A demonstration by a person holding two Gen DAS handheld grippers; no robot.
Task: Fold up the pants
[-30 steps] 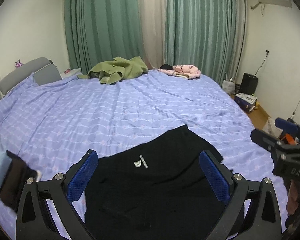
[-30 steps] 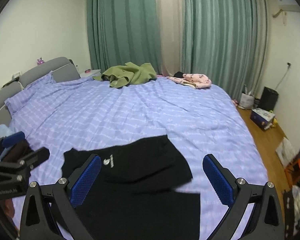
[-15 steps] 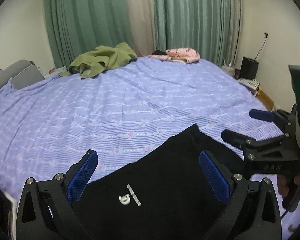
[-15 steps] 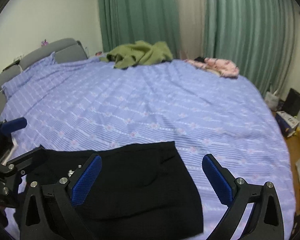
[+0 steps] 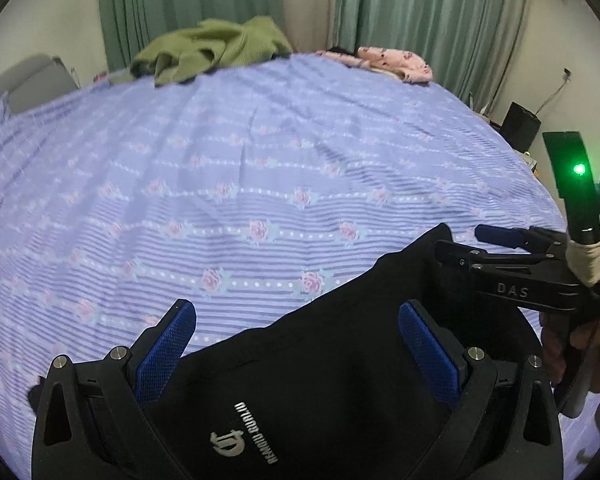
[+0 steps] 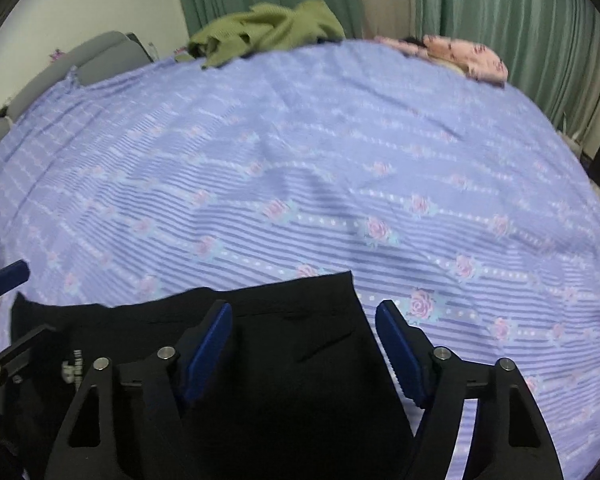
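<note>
Right wrist view: my right gripper (image 6: 304, 344) points steeply down at the far right corner of the flat black fabric pants with a white printed logo (image 6: 300, 380).
Right jaws: they have just been closing and now stand about two-thirds apart; the pants' right edge lies between the blue ribbed pads (image 6: 210, 344), but I doubt either pad presses the cloth yet, since blur hides the contact.
Left jaws: my left gripper (image 5: 296, 352) gapes wide over the pants' far edge, just above the logo, gripping nothing.
Why both hover here: I judge the two grippers are lined along one edge so both corners can be pinched together and carried over in a single fold.
Pants' place: spread flat at the near edge of the lilac striped bedsheet with pink roses (image 5: 260, 160).
Farther out: crumpled olive-green knitted garment (image 5: 212, 48) and pink patterned cloth bundle (image 5: 396, 62) lie well apart, by the green pleated curtains (image 5: 420, 8).
</note>
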